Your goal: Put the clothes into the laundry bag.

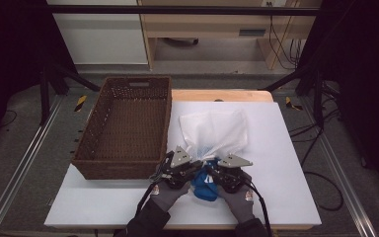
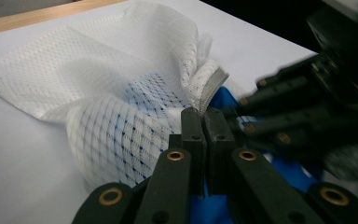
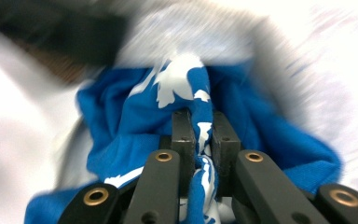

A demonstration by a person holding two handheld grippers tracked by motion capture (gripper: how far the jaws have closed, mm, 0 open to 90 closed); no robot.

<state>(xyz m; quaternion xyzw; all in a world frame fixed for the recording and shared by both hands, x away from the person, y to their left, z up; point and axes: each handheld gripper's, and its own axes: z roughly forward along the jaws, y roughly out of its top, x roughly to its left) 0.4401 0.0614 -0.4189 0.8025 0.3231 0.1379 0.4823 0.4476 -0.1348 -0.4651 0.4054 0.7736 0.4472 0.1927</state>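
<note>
Two gloved hands come in at the near edge of the white surface (image 1: 286, 163), each with a tool. Landmark: the blue cloth (image 1: 205, 185), bunched at the near middle of the surface, between the tools.

Left tool (image 1: 196, 166) sits just left of the cloth, jaws pinched narrow on the rim of the white mesh bag (image 1: 216, 132); in the left gripper view the tool (image 2: 206, 116) has the bag's (image 2: 121, 107) folded hem caught at its tips, with blue cloth (image 2: 221, 100) just behind the hem and showing through the mesh.

Right tool (image 1: 212, 170) sits just right of the cloth, jaws clamped narrow on a fold of it. In the right gripper view the tool (image 3: 199, 122) grips a twisted strand of the cloth (image 3: 135, 116), blue with white print; this view is motion-blurred.

The bag lies just beyond the cloth, its mouth toward the tools, the rest spread flat toward the far side of the surface.

Brown wicker basket (image 1: 94, 148) stands beyond and left of the cloth, beside the bag, on the surface's left part.
</note>
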